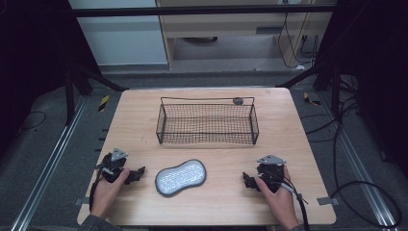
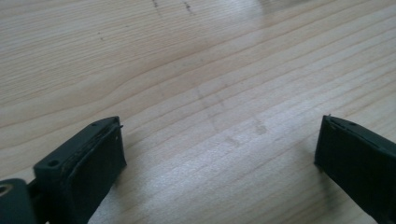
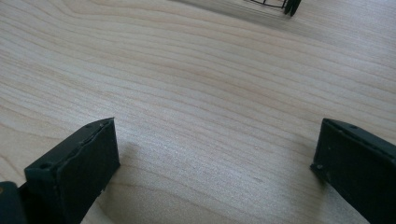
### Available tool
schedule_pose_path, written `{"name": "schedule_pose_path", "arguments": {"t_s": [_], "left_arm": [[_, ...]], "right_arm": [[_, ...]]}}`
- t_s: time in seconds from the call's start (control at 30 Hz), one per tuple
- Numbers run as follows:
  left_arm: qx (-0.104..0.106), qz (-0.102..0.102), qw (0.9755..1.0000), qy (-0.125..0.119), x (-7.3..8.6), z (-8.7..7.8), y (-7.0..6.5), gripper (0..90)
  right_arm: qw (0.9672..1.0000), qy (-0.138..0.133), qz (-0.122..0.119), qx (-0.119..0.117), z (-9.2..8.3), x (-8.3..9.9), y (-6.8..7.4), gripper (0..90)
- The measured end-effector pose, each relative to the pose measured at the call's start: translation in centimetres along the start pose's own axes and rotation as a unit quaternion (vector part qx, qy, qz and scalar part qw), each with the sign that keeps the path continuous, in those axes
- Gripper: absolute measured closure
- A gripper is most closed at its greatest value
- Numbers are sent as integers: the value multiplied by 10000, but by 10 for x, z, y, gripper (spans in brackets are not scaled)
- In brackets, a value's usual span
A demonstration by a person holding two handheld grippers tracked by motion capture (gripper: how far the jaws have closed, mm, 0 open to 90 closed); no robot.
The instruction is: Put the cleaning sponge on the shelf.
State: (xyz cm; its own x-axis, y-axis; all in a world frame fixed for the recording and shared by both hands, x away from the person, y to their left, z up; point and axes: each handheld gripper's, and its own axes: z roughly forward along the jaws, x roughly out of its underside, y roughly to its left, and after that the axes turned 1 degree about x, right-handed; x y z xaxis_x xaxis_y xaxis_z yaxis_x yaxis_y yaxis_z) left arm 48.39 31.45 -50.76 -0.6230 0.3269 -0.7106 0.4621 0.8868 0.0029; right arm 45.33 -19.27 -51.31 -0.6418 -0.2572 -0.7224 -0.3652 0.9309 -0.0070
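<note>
A grey, peanut-shaped mesh-topped pad (image 1: 181, 177) lies flat on the pale wooden surface (image 1: 226, 207), midway between a person's two hand-held grippers and just in front of a black wire-mesh basket (image 1: 207, 124) that stands well back toward the far edge. Set there, the pad sits within easy reach of either hand, with the empty basket straight beyond it, a layout that reads as a pick-and-place about to begin, with the basket the likely destination. A small dark round object (image 1: 237, 100) sits at the basket's far rim; what it is cannot be told.

The left gripper (image 1: 137, 174) rests low on the surface near the pad's left end, the left hand (image 1: 108, 190) wrapped around its body from behind, forearm coming in from the near edge. The right gripper (image 1: 248, 181) mirrors it on the other side, a little farther from the pad, held by the right hand (image 1: 276, 192) with its cable trailing off toward the near right corner. Both point inward and slightly forward, toward the middle of the surface.

In the left gripper view, the two black jaws stand wide apart over bare wood grain, nothing between them. The right gripper view shows the same: jaws spread wide and empty, a corner of the basket just visible at the top. Neither gripper touches the pad. The symmetrical, grounded posture suggests a ready stance, with the left gripper the better placed to reach first.
</note>
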Motion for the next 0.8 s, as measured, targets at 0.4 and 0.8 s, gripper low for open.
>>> {"name": "schedule_pose_path", "arguments": {"t_s": [0.4,0.8], "left_arm": [[499,941,9940,249,-50,-16,-46,28],[1059,2026,9691,924,-85,-11,-94,35]], "right_arm": [[10000,13,-39,-33,-1,1,-1,4],[10000,6,-51,-52,-2,1,-1,4]]}}
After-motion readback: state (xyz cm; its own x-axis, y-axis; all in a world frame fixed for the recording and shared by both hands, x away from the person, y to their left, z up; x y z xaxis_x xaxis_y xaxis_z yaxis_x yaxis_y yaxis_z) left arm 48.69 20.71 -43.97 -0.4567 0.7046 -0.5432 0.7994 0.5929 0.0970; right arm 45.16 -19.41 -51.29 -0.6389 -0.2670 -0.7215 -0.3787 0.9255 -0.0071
